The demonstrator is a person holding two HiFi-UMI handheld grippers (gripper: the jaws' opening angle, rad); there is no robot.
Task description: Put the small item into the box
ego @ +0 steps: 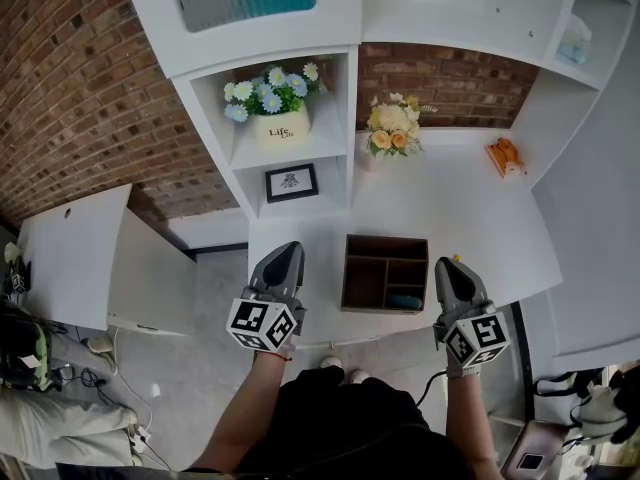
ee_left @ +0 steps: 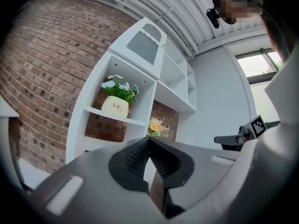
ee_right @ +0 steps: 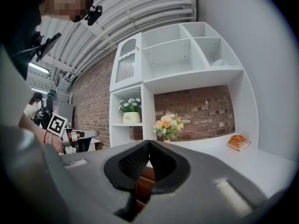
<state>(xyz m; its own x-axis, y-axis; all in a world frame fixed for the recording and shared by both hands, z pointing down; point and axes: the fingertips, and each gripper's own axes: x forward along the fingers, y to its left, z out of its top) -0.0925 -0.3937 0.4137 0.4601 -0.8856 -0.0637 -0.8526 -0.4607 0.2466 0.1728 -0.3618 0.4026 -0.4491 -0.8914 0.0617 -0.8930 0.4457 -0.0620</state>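
A dark brown wooden box (ego: 385,272) with several compartments stands near the front edge of the white desk (ego: 450,208). A small bluish thing (ego: 405,301) lies in its front right compartment. My left gripper (ego: 289,252) hovers just left of the box, jaws closed tip to tip with nothing between them. My right gripper (ego: 450,265) is just right of the box, also shut and holding nothing. In the left gripper view the left gripper (ee_left: 148,140) shows a box edge (ee_left: 156,190) beyond its jaws. In the right gripper view the box (ee_right: 140,181) shows below the right gripper (ee_right: 149,143).
A pot of blue and white flowers (ego: 277,108) and a framed picture (ego: 291,182) sit in the white shelf unit. A bouquet (ego: 393,128) and an orange object (ego: 505,155) stand at the desk's back. A second white table (ego: 70,253) lies left.
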